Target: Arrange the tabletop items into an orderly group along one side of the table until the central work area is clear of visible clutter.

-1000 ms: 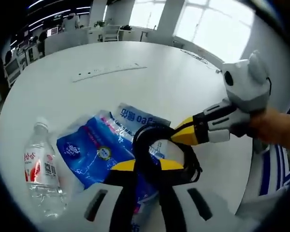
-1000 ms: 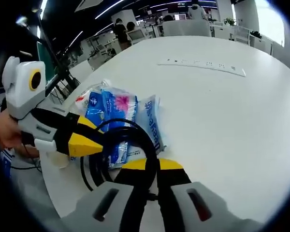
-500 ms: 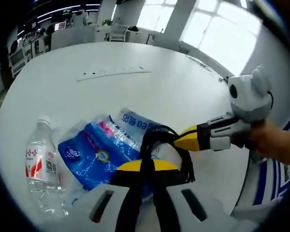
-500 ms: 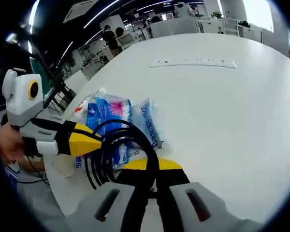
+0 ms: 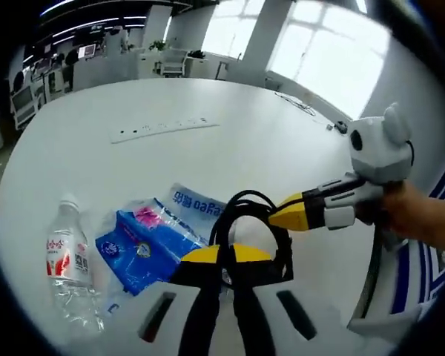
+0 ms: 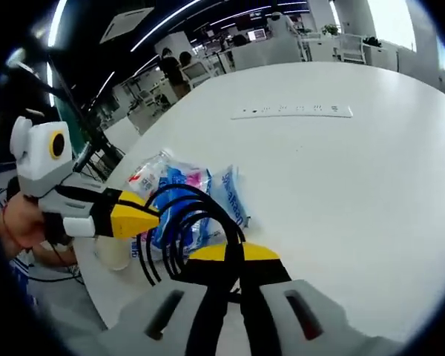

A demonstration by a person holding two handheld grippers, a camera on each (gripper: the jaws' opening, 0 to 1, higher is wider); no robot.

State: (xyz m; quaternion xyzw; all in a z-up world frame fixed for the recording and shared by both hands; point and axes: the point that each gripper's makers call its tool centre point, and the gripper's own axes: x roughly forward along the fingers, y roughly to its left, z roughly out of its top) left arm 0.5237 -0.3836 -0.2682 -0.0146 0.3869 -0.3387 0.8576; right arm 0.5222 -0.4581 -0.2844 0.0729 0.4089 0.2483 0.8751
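A coiled black cable is seen gripped between both grippers above the near edge of the white desk. The jaws of the left gripper are closed on one side of the coil, and the jaws of the right gripper are closed on the cable at another part of the loops; in each view the other gripper's yellow tips meet the coil from the side. The step in hand is judged to be the carrying or tidying of the cable toward the group already gathered near the desk's edge. That group is made up of one clear water bottle lying on its side and what are taken to be two blue printed packs, overlapping, though the exact count cannot be told for certain. One long white power strip lies well apart, farther across the desk. Next, the coil would need to be lowered beside the packs with its loops kept together, one pair of jaws being released before the other so that the coil does not spring apart; the power strip would then remain to be brought to the group.
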